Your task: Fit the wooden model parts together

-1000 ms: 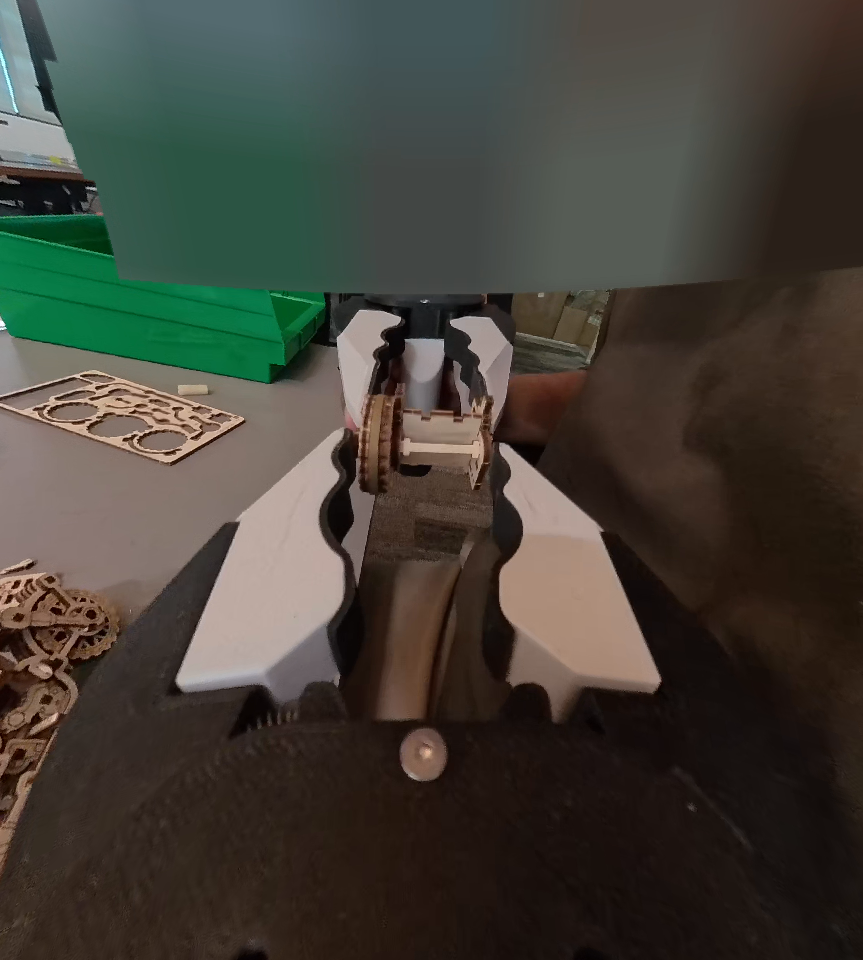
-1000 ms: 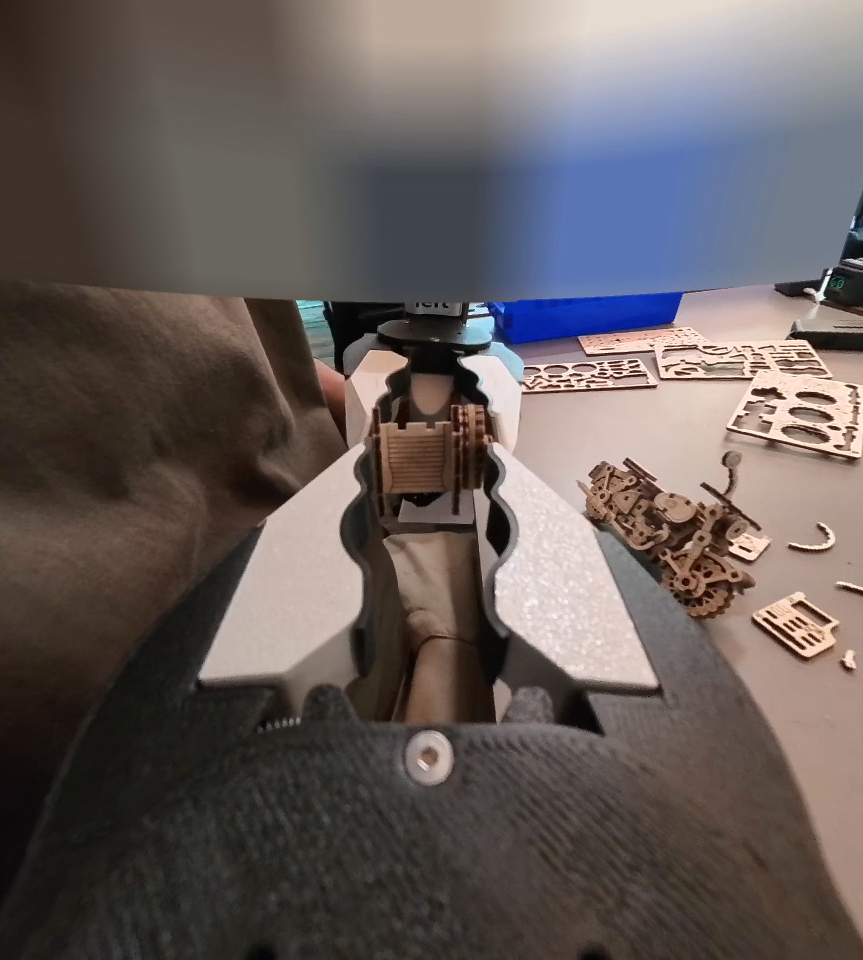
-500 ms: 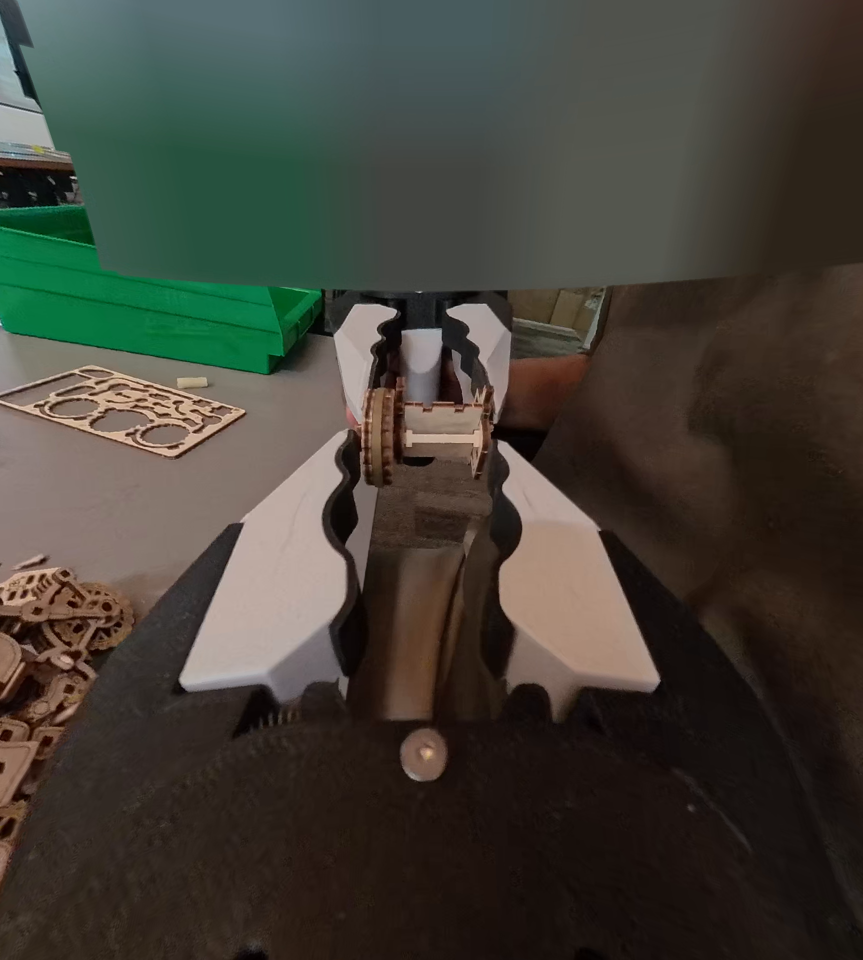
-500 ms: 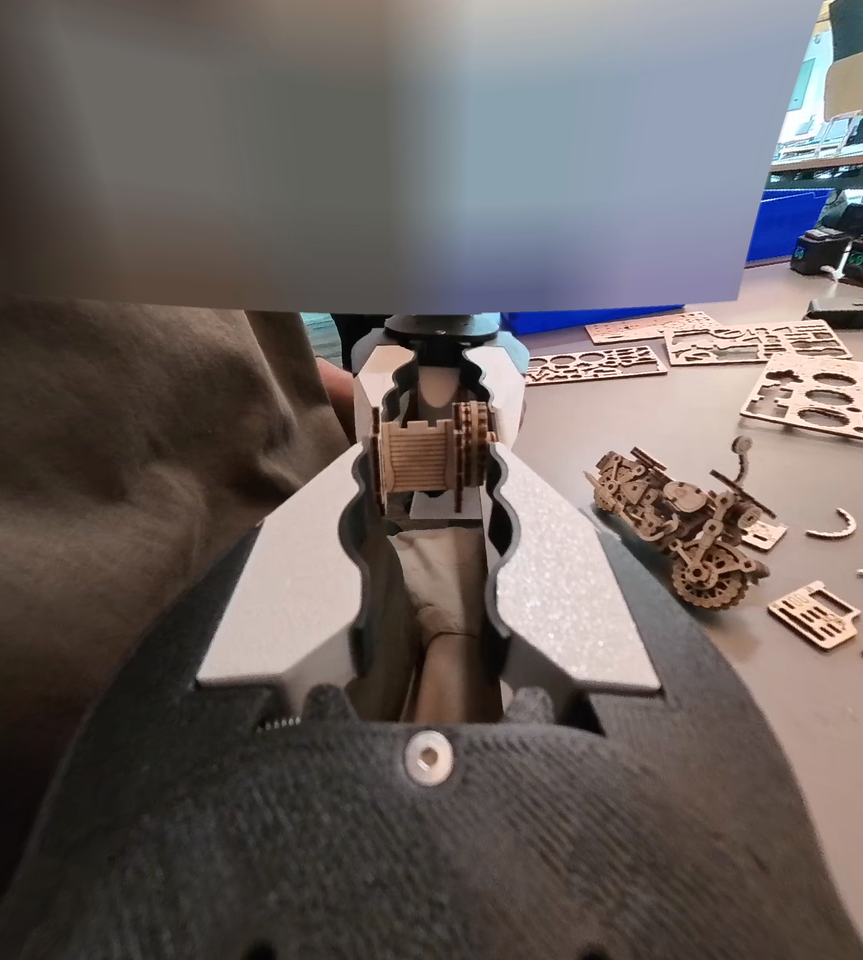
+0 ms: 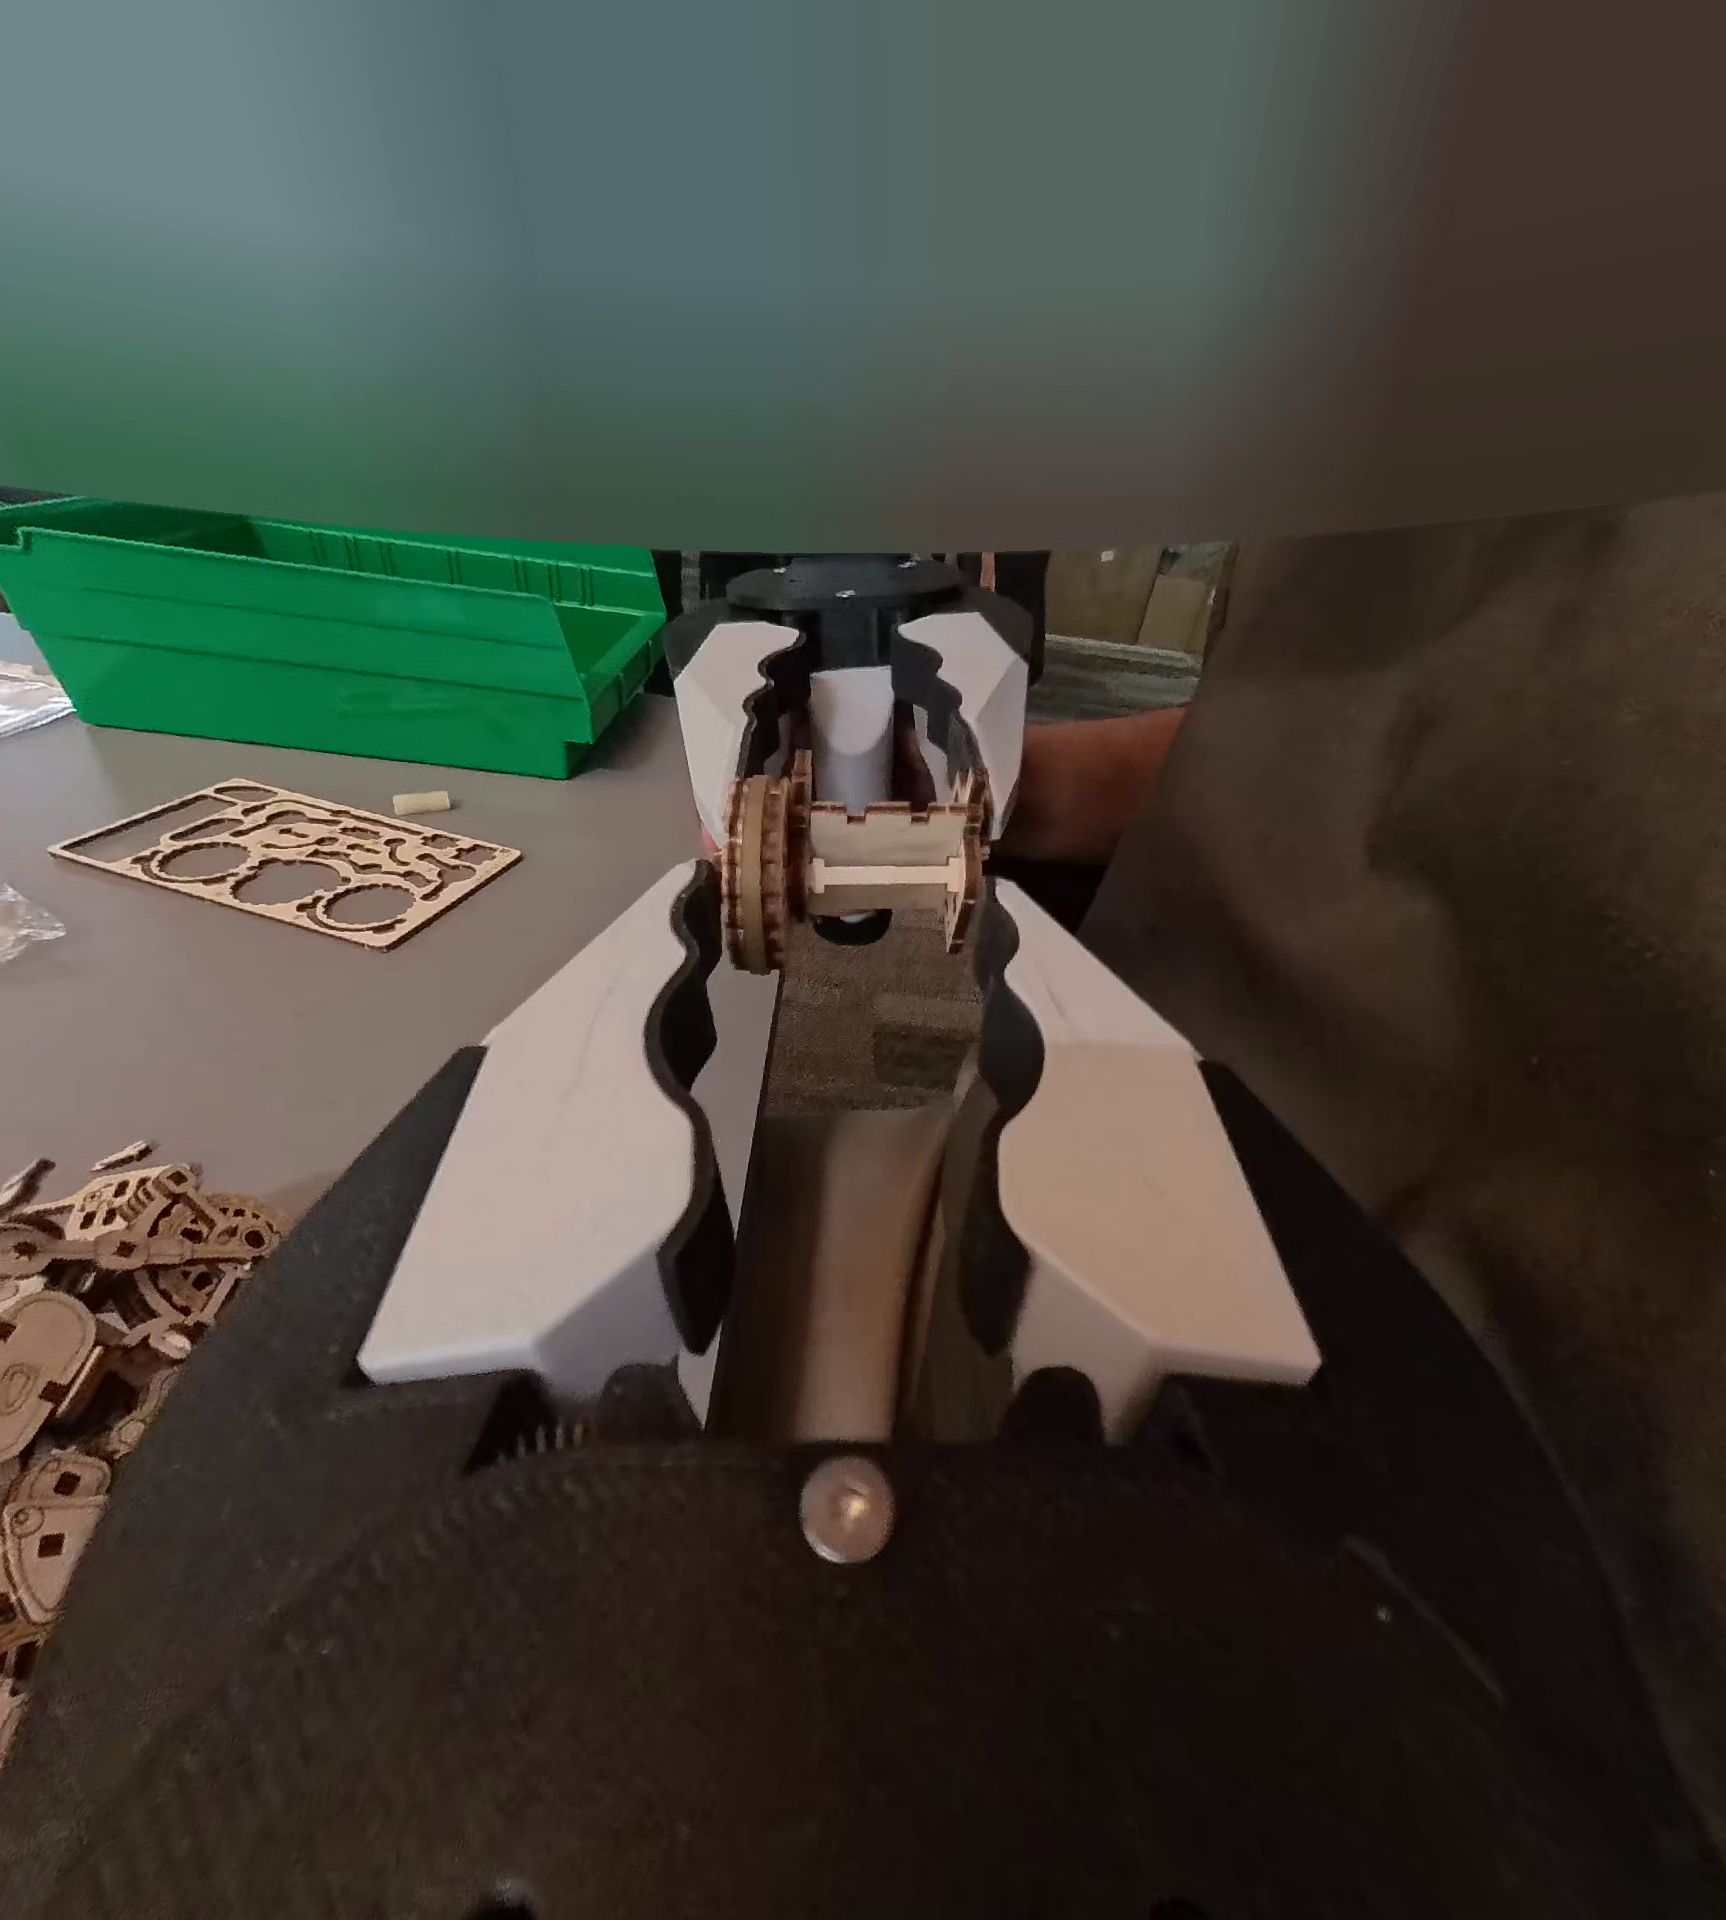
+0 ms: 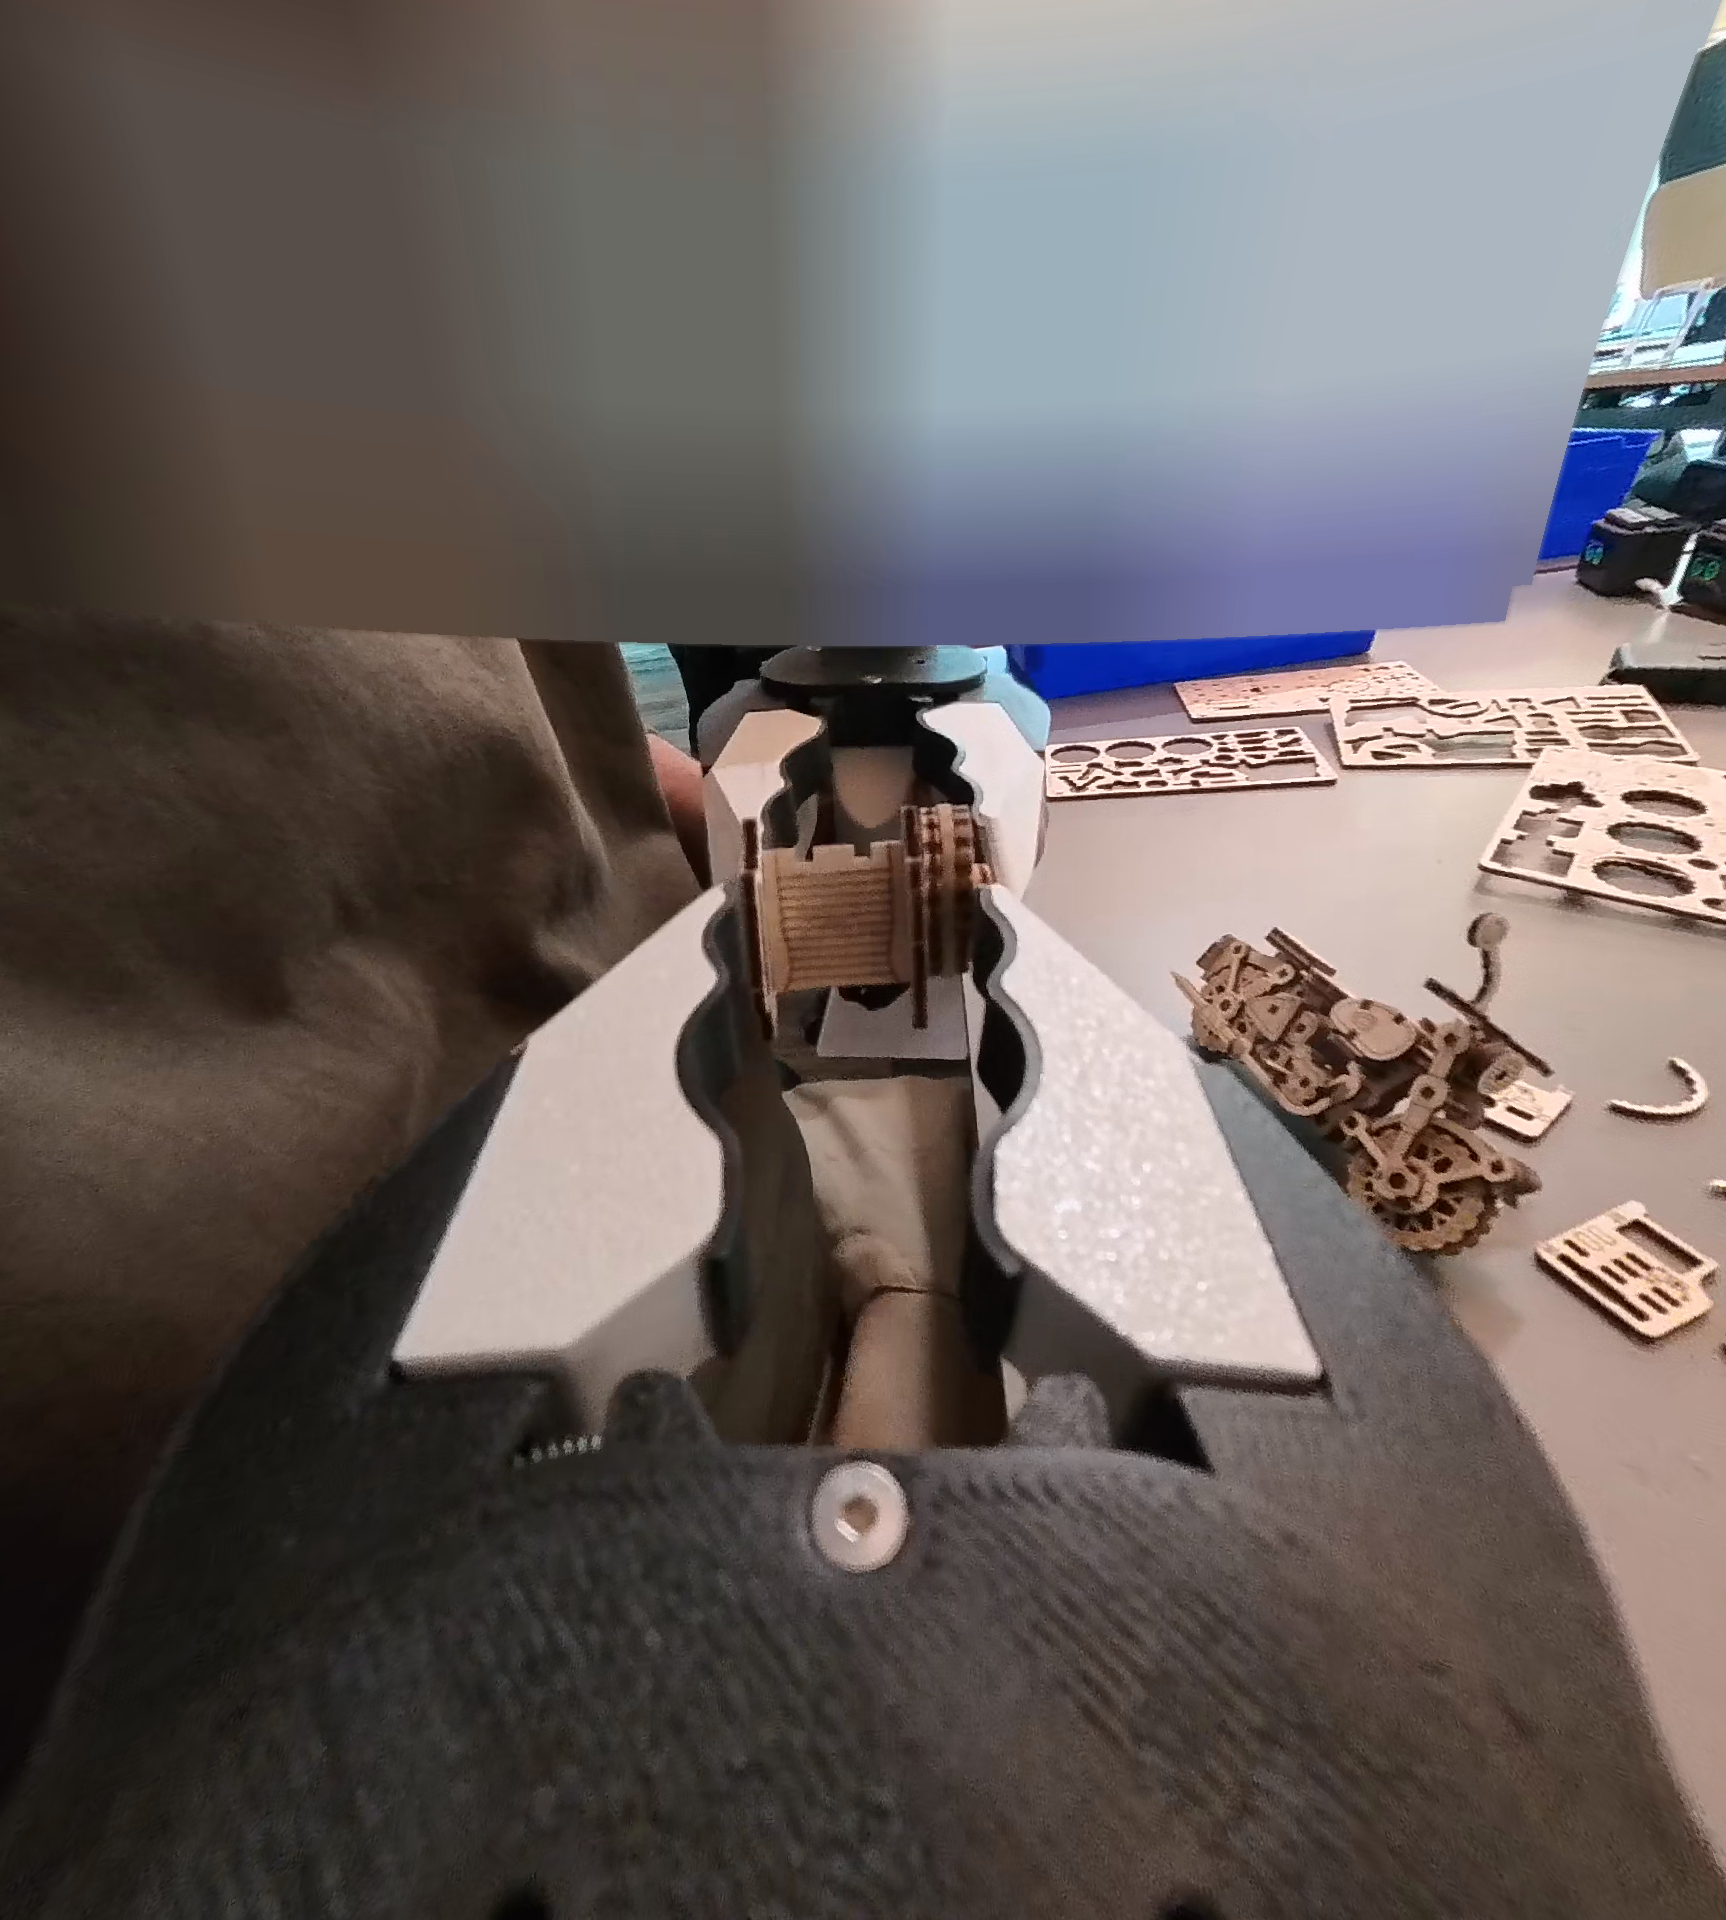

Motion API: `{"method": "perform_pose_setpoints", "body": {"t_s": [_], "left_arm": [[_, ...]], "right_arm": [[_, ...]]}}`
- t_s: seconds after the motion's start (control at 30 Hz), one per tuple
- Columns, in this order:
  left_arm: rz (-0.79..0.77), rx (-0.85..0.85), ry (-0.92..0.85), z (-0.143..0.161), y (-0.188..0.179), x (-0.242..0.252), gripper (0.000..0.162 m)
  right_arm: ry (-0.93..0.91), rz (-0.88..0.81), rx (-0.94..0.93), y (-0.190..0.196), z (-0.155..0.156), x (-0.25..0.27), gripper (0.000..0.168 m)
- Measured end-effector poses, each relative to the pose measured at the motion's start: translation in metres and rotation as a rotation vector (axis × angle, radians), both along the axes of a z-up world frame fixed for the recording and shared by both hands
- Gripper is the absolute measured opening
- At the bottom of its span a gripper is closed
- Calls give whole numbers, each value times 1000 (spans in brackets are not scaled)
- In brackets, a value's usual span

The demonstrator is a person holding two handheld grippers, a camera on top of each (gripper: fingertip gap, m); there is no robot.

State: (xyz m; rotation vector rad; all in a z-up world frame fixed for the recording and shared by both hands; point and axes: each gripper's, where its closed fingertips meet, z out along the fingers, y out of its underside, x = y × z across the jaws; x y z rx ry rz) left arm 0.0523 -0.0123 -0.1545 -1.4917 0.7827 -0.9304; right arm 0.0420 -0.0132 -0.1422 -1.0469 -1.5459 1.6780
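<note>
Spool (image 5: 864, 868) with gear wheels pinched in mid-air between both tongs, left (image 5: 854, 904) and right (image 6: 864, 935), tip to tip over the surface (image 5: 215, 1018) edge. Half-built motorcycle (image 6: 1358, 1081) lying apart; loose parts (image 5: 17, 1382) waiting: much left, apparently.

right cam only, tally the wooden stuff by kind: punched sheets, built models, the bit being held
punched wooden sheets: 4
motorcycle model: 1
held drum-and-gear assembly: 1
total: 6
</note>
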Motion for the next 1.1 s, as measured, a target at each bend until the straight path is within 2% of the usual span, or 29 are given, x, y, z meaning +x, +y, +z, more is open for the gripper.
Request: {"method": "perform_pose_setpoints", "body": {"t_s": [0.43,0.67,0.77,1.1], "left_arm": [[-39,13,-50,6,-5,0,46],[-30,30,45,-7,-3,7,46],[-23,38,58,-8,-3,7,46],[-13,40,81,-9,-4,7,47]], "right_arm": [[-8,-9,80,0,-2,3,50],[-23,-4,102,-4,-4,2,51],[-26,7,101,-6,-5,3,45],[-23,13,101,-6,-6,3,43]]}}
